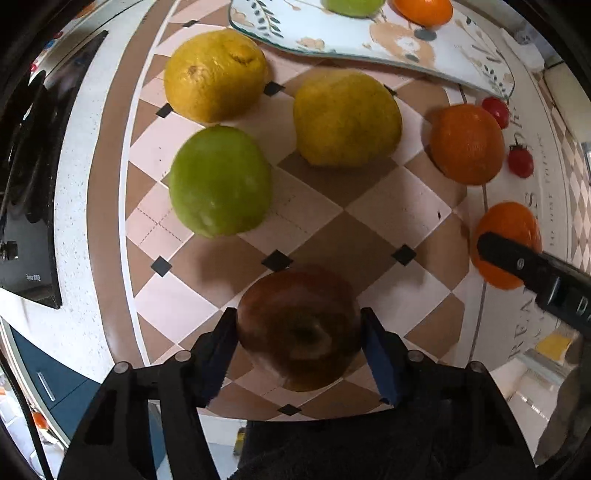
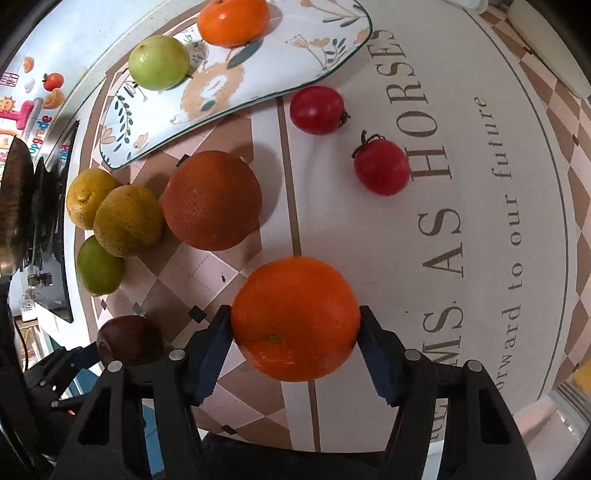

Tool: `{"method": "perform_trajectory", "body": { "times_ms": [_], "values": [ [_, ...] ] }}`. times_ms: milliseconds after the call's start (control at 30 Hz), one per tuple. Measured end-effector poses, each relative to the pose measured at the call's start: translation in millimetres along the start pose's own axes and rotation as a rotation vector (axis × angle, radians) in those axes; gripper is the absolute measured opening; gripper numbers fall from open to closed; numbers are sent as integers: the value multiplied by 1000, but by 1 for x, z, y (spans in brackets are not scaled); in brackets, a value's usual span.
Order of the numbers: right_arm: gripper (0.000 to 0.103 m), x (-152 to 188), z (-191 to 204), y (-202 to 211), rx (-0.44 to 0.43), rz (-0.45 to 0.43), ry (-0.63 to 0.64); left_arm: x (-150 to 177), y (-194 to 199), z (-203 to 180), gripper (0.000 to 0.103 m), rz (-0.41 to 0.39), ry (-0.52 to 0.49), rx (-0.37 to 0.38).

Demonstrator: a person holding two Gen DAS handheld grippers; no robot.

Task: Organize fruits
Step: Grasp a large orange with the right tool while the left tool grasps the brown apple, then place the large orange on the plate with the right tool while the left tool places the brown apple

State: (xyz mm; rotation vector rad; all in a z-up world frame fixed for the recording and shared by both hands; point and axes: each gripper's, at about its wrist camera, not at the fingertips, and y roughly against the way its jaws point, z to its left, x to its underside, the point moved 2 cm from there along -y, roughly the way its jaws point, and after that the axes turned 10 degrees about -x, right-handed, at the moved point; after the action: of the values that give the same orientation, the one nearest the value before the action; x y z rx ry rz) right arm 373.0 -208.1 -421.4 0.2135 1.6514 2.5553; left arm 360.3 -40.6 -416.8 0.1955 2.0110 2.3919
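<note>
While the left gripper (image 1: 299,328) clamps a dark red apple (image 1: 299,328) on the checkered mat (image 1: 332,229), pickup is underway. Right view: the right gripper (image 2: 295,325) squeezes an orange (image 2: 295,319); next, probably, lifting both toward the plate (image 2: 317,55).

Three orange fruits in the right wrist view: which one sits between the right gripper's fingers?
The bright orange nearest the camera, between the right gripper pads. The darker orange lies free; the third is on the plate.

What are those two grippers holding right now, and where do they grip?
The left gripper clamps a dark red apple by its opposite sides; the right gripper clamps an orange the same way, across its widest part.
</note>
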Motion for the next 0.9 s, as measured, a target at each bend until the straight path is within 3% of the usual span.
{"method": "perform_trajectory", "body": {
  "times_ms": [200,300,900],
  "values": [
    [68,15,6,0,1,34,51,-10,7,-9,62,-35,11,13],
    [69,18,3,-1,-26,35,12,-8,10,-11,62,-45,11,13],
    [67,11,-6,-4,-27,60,31,-13,13,-10,62,-41,8,31]
  ]
}}
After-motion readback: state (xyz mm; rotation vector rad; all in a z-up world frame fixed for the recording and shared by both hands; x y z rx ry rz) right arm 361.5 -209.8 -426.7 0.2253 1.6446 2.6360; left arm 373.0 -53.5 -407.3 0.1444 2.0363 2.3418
